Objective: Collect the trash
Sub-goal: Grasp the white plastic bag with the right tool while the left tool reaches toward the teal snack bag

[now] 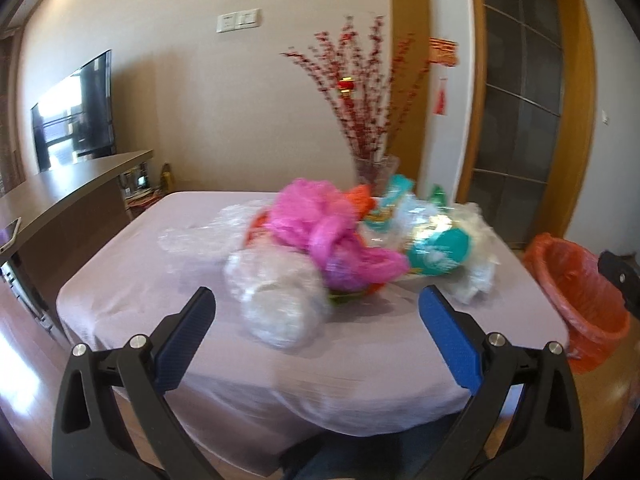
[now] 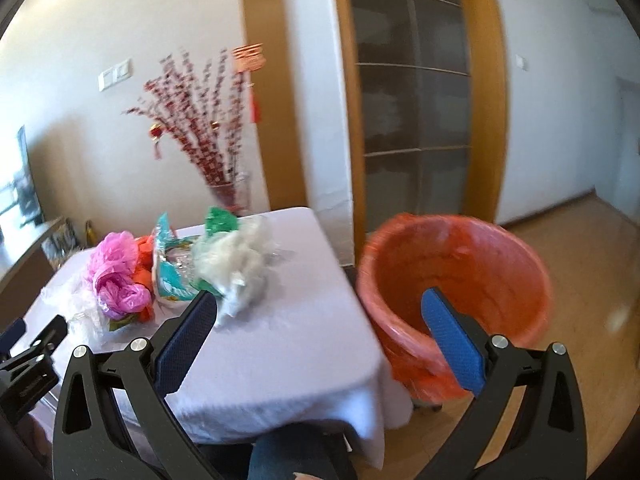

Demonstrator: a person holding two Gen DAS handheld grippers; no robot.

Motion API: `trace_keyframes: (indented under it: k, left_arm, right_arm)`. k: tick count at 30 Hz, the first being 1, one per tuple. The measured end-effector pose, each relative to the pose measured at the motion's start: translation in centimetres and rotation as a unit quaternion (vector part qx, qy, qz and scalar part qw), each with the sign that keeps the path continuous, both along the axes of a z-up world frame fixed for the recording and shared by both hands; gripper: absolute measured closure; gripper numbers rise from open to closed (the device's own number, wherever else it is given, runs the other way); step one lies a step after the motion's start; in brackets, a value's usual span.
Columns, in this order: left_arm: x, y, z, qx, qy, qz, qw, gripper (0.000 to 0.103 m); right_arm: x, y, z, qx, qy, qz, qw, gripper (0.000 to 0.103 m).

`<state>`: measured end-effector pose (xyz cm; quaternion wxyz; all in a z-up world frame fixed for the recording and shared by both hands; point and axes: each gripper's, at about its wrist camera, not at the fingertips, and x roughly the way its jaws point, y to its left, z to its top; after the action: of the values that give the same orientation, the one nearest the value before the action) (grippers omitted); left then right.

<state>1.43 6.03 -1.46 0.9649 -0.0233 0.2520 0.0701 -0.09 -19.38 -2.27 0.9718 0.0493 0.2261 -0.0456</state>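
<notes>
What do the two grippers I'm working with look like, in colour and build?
Both match. The left gripper and right gripper each have two long flat fingers faced with textured blue pads, carried on black plastic linkage arms with triangular cut-outs and silver round bolts at the joints. No cables or markings show. Blue denim-like fabric shows at the bottom edge of the right wrist view.

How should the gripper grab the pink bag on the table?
Pinch the pink bag by the loose twisted loop hanging toward the near side, coming in level from the table's front edge. That loop sticks out thin enough to fit between the open left gripper. The puffy top is probably too wide and would likely slip.
</notes>
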Motion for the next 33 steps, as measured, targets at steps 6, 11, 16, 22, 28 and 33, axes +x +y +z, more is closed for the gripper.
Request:
trace_keyframes:
  k: [6, 11, 16, 22, 28, 33]
  left_arm:
    - [0.9, 3.8, -0.4, -0.018, 0.010, 0.030, 0.9993, 0.004]
    - [1.9, 5.5, -0.5, -0.022, 0.012, 0.037, 0.9990, 0.004]
    - [2.9, 6.2, -0.2, -0.027, 0.006, 0.031, 0.9991, 0.004]
    - [4.1, 5.6, -0.3, -0.033, 0.011, 0.005, 0.9994, 0.010]
    - [5.8, 3.9, 0.5, -0.048, 0.019, -0.043, 0.9978, 0.020]
    - [7.7, 0.9, 2.3, -0.057, 0.006, -0.092, 0.9941, 0.020]
  right_arm:
    - [6.1, 2.9, -0.8, 0.012, 0.021, 0.047, 0.999, 0.026]
    - [11.6, 4.6, -2.8, 0.044, 0.063, 0.088, 0.993, 0.043]
    - [14.4, 5.5, -4.6, 0.049, 0.092, 0.094, 0.990, 0.049]
    - [15.5, 6.3, -6.4, 0.049, 0.132, 0.125, 0.982, 0.081]
    - [13.3, 5.3, -4.9, 0.046, 0.091, 0.131, 0.986, 0.086]
    - [10.0, 2.1, -2.6, 0.049, 0.052, 0.101, 0.992, 0.086]
